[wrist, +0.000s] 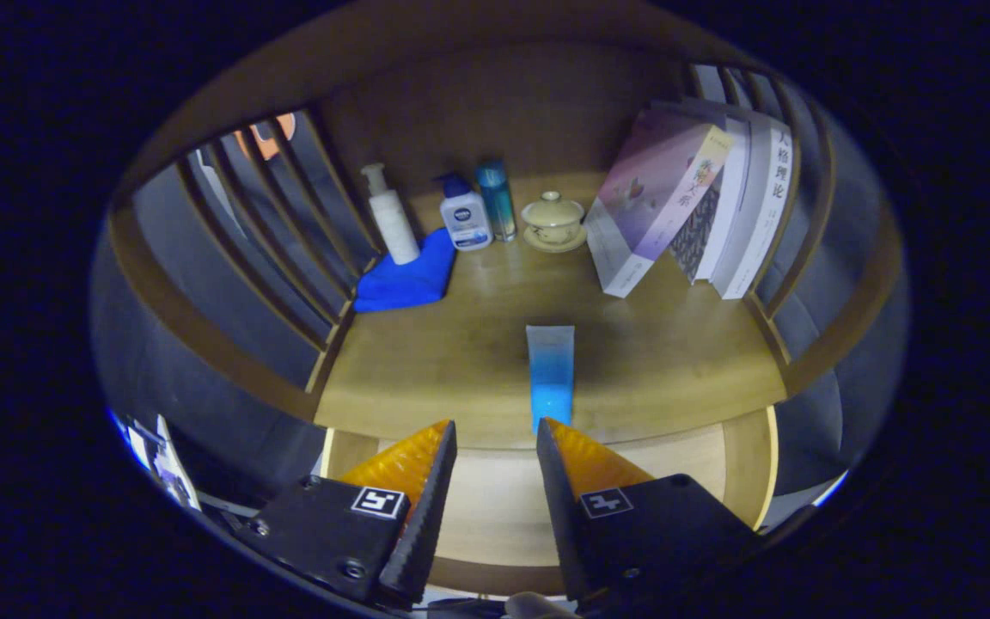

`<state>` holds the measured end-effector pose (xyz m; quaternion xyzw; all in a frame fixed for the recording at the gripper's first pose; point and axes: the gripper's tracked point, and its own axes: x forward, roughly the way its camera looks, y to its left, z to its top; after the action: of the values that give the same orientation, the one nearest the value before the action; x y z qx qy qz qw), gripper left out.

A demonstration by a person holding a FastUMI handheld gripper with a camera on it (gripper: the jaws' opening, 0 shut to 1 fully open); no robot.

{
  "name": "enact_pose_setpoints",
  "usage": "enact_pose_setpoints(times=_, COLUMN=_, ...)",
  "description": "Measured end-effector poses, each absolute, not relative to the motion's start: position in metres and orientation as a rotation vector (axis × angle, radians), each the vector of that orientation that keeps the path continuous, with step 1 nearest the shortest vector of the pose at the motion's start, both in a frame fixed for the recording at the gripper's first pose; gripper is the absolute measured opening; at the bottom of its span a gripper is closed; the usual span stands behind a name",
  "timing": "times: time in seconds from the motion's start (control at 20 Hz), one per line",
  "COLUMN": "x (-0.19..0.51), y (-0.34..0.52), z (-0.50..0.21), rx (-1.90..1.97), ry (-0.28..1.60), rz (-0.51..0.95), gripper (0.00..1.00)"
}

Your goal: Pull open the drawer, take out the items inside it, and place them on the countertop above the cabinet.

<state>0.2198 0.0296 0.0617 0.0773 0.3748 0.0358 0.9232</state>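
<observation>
Gripper (495, 430) fingers spread apart, nothing pinched between them, hanging over the pulled-open drawer (495, 516), whose pale wooden bottom shows between and below the fingers with no item visible in the part that shows. Just ahead of the fingertips, a blue tube (551, 374) lies flat on the countertop (426, 361), lengthwise away from the gripper, near end just past the right fingertip at the front edge; fingers not touching it. Further back on the counter, left to right: a blue cloth (405, 277) against the left slatted side, a white pump bottle (392, 219) standing at its back corner, a white bottle with blue cap (464, 215), a teal bottle (497, 199) just beside it, and a lidded cup on a saucer (553, 220). To the right, several books (701, 206) lean against the right slatted side (791, 249). Wooden back panel (504, 112) behind everything. Lighting dim.
</observation>
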Motion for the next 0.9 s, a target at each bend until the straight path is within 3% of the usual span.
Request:
enact_pose_setpoints(times=0.4, x=0.129, y=0.030, z=0.113, rx=0.037, ry=0.333, rz=0.091, gripper=0.60)
enact_pose_setpoints(times=0.6, x=0.073, y=0.032, z=0.121, rx=0.031, ry=0.157, rz=0.105, gripper=1.00)
enact_pose_setpoints(times=0.9, x=0.015, y=0.038, z=0.112, rx=-0.015, ry=0.056, rz=0.087, gripper=1.00)
